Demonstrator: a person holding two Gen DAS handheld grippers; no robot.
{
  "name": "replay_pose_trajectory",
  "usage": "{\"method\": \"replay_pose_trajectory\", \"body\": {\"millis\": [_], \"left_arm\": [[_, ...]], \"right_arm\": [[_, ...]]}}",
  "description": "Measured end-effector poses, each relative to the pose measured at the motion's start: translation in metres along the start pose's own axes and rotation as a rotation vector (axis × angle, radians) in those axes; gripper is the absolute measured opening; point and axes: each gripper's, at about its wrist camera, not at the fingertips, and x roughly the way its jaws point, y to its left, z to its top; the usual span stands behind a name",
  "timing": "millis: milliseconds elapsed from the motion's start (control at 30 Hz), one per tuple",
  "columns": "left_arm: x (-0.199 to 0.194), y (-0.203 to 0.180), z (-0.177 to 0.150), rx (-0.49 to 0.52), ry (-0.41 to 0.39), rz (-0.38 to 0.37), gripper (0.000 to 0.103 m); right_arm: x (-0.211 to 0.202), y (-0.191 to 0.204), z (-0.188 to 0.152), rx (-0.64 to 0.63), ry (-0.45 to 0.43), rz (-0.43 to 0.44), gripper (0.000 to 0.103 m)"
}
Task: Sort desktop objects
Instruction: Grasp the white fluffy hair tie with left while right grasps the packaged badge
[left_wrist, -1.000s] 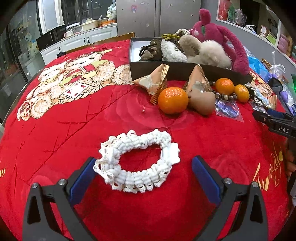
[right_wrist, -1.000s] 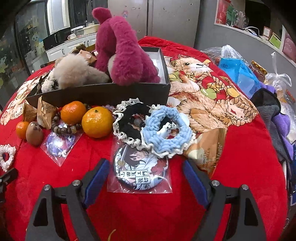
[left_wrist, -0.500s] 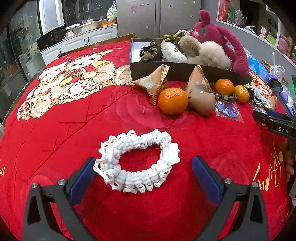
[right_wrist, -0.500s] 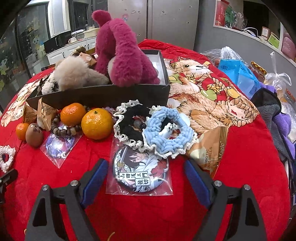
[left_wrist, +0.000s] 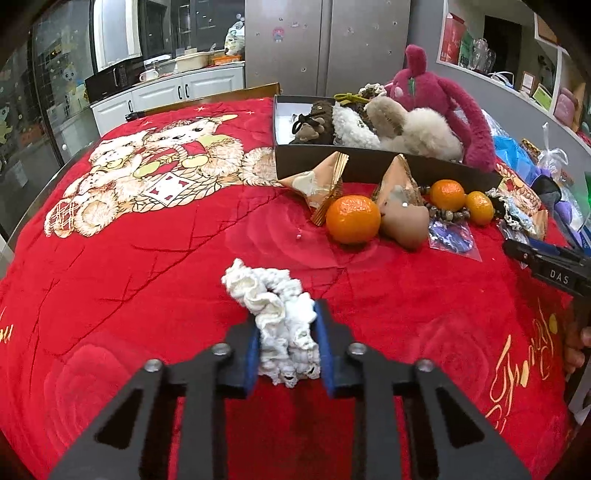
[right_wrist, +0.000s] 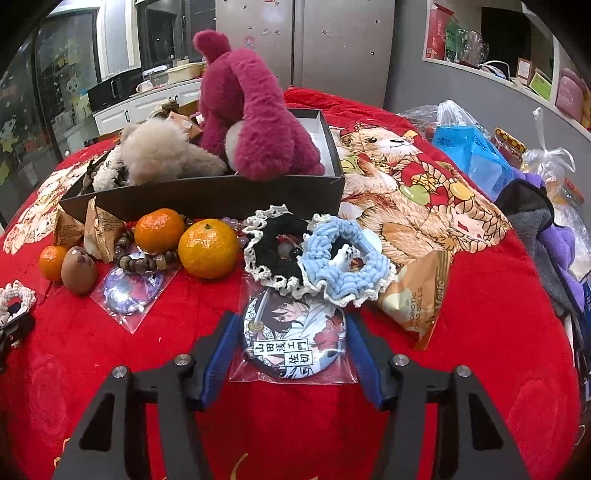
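In the left wrist view, the left tool (left_wrist: 286, 341) sits at lower centre, its blue pads pressed in on a white crocheted scrunchie (left_wrist: 275, 317). The scrunchie is squeezed into a narrow bunch whose long axis runs from the pads up and slightly left, away from the camera; its far end rests on the red blanket (left_wrist: 147, 277) covering the counter. To the upper right lie a mandarin (left_wrist: 352, 219), a brown egg-shaped toy (left_wrist: 404, 221) just beside it, and behind them a dark box (left_wrist: 369, 166) holding plush toys, among them a magenta plush rabbit (left_wrist: 443, 99).

In the right wrist view, the right tool (right_wrist: 291, 356) is at lower centre with its pads spread, one on either side of a round anime badge (right_wrist: 295, 338) in a clear sleeve lying flat on the blanket; whether the pads touch the sleeve's edges cannot be told. Just above the badge, a black scrunchie (right_wrist: 275, 247) with cream lace and a light blue scrunchie (right_wrist: 347, 266) overlap. A snack packet (right_wrist: 423, 295) lies to the right and two more mandarins (right_wrist: 208, 247) to the left.
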Motion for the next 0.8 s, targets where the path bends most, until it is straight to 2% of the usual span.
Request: {"method": "replay_pose_trajectory", "body": {"millis": [67,167,433,800], "left_arm": [[-0.002,-0.001,-0.001,0.004,-0.009,0.001,0.02],[-0.005,-0.003,-0.001,0.012,-0.023,-0.003,0.018],[-0.012,-0.01,-0.004,0.022,-0.028,-0.039,0.016],[-0.053,-0.027,-0.004,0.019,-0.08,-0.11,0.016]], "right_arm": [[-0.002,-0.001,-0.001,0.008,-0.002,0.006,0.06],[-0.009,0.0,-0.004,0.026,-0.01,0.031,0.06],[-0.033,0.014,-0.007,0.025,-0.04,0.122,0.06],[-0.073,0.042,-0.013,-0.026,-0.084,0.165,0.06]]}}
